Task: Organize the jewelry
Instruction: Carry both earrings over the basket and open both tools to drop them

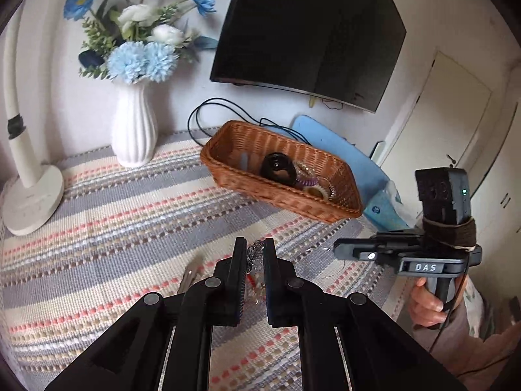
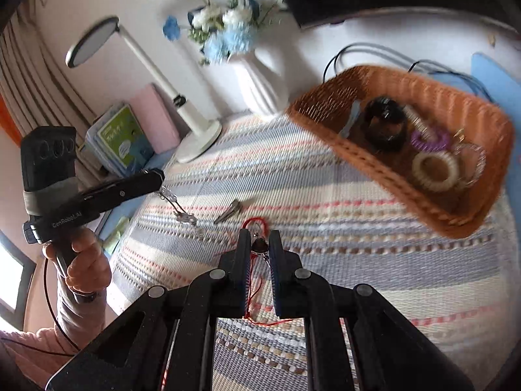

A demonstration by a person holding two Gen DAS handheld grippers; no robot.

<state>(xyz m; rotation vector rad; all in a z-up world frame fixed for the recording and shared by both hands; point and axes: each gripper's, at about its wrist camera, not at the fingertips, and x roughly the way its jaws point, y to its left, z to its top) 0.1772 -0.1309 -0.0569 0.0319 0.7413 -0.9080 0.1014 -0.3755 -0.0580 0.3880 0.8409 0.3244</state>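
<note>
A brown wicker basket [image 1: 325, 208] sits on the striped cloth at the back right and holds a black ring-shaped item [image 1: 276, 167], a purple coil [image 1: 307, 182] and pale bangles [image 2: 434, 169]. My left gripper [image 1: 255, 244] is shut on a silver chain [image 1: 254, 251], which hangs from it above the cloth in the right wrist view [image 2: 182, 215]. My right gripper [image 2: 259, 238] is shut on a red cord with a dark bead [image 2: 259, 244]. A metal clip [image 2: 229, 213] lies on the cloth between them.
A white ribbed vase [image 1: 133, 130] with blue and white flowers stands at the back. A white desk lamp [image 1: 29, 192] stands at the left. A dark screen [image 1: 309, 32] hangs on the wall. Black cables [image 1: 208, 110] and a blue pad [image 1: 342, 153] lie behind the basket.
</note>
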